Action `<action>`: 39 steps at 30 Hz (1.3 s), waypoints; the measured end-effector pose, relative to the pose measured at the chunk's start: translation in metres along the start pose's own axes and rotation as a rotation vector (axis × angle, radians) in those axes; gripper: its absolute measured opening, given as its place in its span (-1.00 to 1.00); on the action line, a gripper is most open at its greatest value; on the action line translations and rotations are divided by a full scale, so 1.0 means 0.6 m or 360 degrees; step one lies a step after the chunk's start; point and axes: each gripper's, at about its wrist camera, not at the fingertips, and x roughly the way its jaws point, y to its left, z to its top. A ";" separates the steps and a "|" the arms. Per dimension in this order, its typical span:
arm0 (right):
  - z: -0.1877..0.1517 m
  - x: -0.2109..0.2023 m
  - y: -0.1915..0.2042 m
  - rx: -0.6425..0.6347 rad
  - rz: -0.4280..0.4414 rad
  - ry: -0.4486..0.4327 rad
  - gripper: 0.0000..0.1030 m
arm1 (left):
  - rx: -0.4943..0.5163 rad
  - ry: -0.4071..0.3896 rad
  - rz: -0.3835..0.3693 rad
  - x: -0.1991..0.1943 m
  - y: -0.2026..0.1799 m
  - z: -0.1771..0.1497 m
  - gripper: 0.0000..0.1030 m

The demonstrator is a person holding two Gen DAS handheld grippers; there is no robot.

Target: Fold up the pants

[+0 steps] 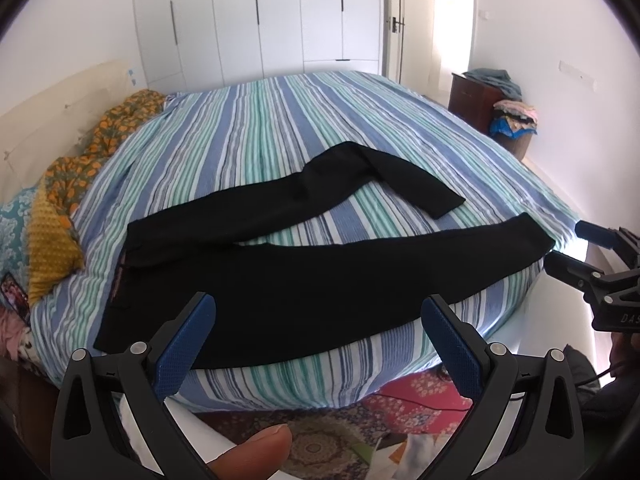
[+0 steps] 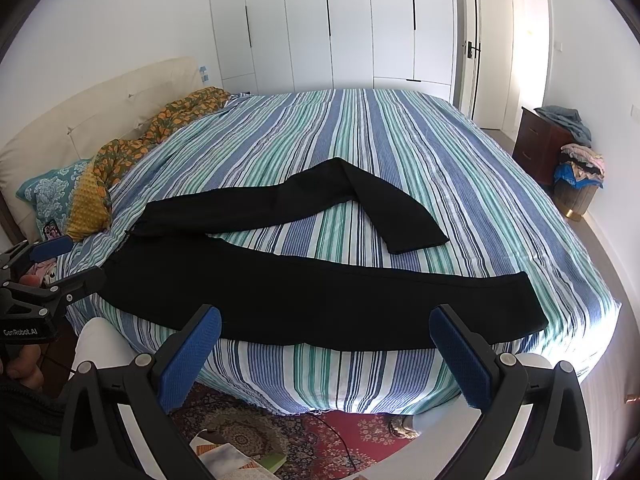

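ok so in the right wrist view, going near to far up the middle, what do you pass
right gripper → rug → bed edge → near pant leg → bare striped sheet → far pant leg → more sheet → wardrobe

Bright daylight, blown-out doorway [image 1: 452,20], heavy fisheye edge distortion.

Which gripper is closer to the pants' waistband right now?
Left. The left gripper hangs open off the bed's near edge, toward the waistband end of the pants. The right gripper is also open but sits further along, toward the leg cuffs.
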 end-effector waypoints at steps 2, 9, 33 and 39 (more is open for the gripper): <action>-0.002 0.001 0.000 0.0000 0.0000 0.0000 0.99 | 0.0000 0.0001 0.0002 0.000 0.000 0.000 0.99; -0.006 0.001 0.004 0.0003 0.0006 0.0004 0.99 | -0.0019 0.0010 -0.0013 0.000 0.001 -0.001 0.99; -0.010 0.003 0.011 0.0006 0.0014 0.0024 0.99 | -0.0056 0.0045 -0.0034 0.008 0.008 -0.002 0.99; -0.009 0.005 0.011 0.0007 0.0017 0.0030 0.99 | -0.0063 0.0051 -0.0037 0.010 0.010 -0.004 0.99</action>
